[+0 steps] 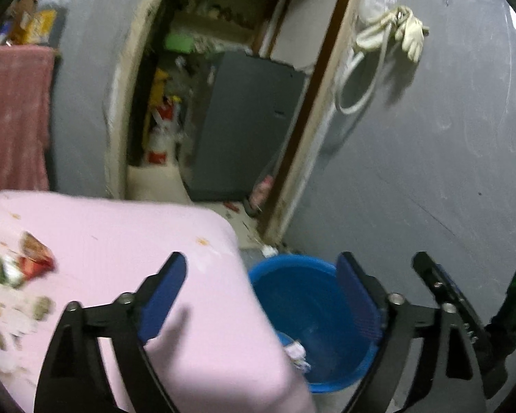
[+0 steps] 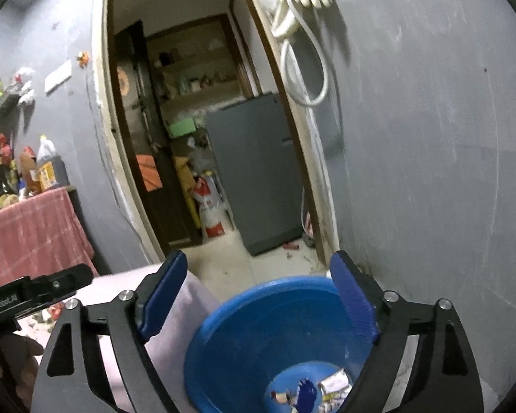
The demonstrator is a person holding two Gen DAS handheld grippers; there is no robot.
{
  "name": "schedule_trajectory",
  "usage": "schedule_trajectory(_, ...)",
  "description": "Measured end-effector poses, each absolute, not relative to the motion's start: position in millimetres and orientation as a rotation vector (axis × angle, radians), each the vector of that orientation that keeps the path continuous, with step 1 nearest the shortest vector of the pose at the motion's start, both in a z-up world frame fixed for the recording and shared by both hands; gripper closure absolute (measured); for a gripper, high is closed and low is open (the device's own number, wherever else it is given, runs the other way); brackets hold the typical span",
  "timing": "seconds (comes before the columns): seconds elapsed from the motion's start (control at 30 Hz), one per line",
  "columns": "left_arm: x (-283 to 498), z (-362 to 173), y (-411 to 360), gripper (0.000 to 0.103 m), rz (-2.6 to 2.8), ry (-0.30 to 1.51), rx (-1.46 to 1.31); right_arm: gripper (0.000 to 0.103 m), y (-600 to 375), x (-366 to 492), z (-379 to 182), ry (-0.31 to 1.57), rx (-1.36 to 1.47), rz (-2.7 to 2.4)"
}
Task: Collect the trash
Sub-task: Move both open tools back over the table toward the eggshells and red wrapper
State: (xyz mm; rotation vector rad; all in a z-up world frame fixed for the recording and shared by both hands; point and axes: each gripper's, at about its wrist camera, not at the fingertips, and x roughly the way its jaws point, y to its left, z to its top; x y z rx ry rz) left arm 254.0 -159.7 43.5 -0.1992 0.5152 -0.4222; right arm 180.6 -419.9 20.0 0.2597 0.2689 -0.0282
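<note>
A blue bucket (image 1: 313, 313) stands on the floor beside a table with a pink cloth (image 1: 127, 241). Wrappers and crumbs (image 1: 20, 268) lie on the cloth at the left. My left gripper (image 1: 261, 292) is open and empty, over the table's corner and the bucket's rim. My right gripper (image 2: 258, 292) is open and empty above the bucket (image 2: 258, 337), which holds several bits of trash (image 2: 313, 390) at its bottom. The right gripper also shows at the right edge of the left wrist view (image 1: 443, 296).
A grey wall (image 2: 430, 172) rises right behind the bucket. An open doorway (image 2: 189, 137) leads to a room with a grey fridge (image 2: 258, 172). A side table with a red cloth (image 2: 34, 234) and bottles stands at the left. A hose and glove (image 2: 302, 7) hang on the wall.
</note>
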Motion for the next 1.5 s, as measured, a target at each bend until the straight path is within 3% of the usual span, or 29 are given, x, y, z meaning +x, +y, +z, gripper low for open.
schedule_trajectory(0.13, 242.6, 52.9, -138.6, 0.008, -0.363, 0.463, -0.174, 0.0, -408.2, 174.8, 30.8, 0.211, 0.24, 0.004)
schedule_trajectory(0.33, 220.5, 66.6, -100.6, 0.002, -0.278, 0.368, -0.158, 0.0, -382.7, 167.4, 50.5, 0.139, 0.206, 0.059)
schedule_trajectory(0.83, 176.3, 84.2, -9.8, 0.002, -0.098, 0.239, -0.158, 0.0, -295.8, 159.1, 81.5, 0.054, 0.123, 0.226)
schedule_trajectory(1.5, 144.4, 50.2, 41.8, 0.002, 0.023, 0.193, -0.123, 0.0, -223.1, 156.9, 65.2, 0.055, 0.039, 0.386)
